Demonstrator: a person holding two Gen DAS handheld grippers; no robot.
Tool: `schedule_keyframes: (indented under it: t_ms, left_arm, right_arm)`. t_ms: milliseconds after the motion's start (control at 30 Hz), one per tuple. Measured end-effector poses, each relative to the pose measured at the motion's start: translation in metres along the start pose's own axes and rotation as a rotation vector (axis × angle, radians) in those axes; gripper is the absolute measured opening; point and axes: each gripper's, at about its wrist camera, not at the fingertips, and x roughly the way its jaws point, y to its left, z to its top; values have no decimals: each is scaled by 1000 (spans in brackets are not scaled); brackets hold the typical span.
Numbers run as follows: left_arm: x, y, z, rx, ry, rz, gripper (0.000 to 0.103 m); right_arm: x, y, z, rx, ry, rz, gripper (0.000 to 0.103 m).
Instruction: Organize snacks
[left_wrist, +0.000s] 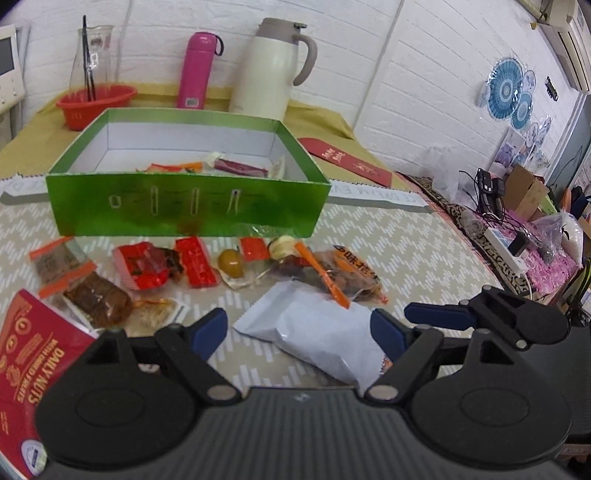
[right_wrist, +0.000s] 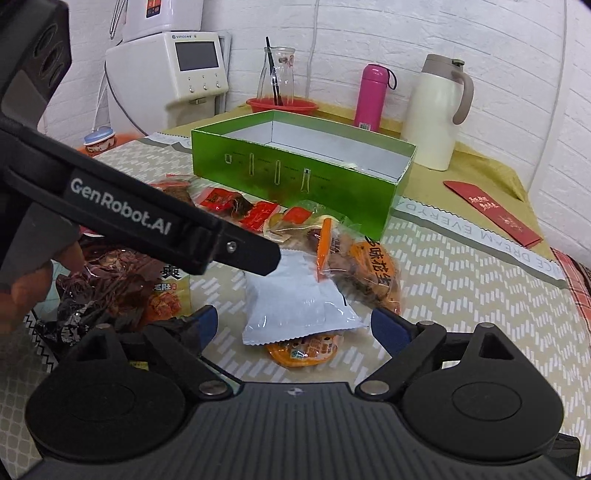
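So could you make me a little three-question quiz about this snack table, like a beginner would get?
1. True or false: the green box already holds a few snacks.
2. Which snack lies between the open fingers of the left gripper?
A. the white packet
B. the red nut pack
C. the pink flask
3. Fill in: the cream jug stands ______ the green box, as the left wrist view shows it.

Key: 1 true; 2 A; 3 behind
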Motion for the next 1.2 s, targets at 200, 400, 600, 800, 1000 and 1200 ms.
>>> schedule_keyframes:
  t_ms: [200,400,600,800,1000,1200]
  left_arm:
    - [28,7,6,0,97,-35,84]
    - [36,6,4,49,92,-47,73]
    - [40,2,2,69,72,-53,60]
    - [33,2,-1,85,46,-65,48]
    - [20,0,-5,80,31,-72,34]
    - [-7,-2,-7,81,6,-61,29]
  right_arm:
    - [18,-11,2,45,30,49,103]
    - [20,-14,0,54,35,43,103]
    - [22,-12,-3,40,43,38,103]
    - [21,-11,-4,47,31,28,103]
    - [11,-2,-3,51,24,40,83]
    - [-5,12,2,39,6,57,78]
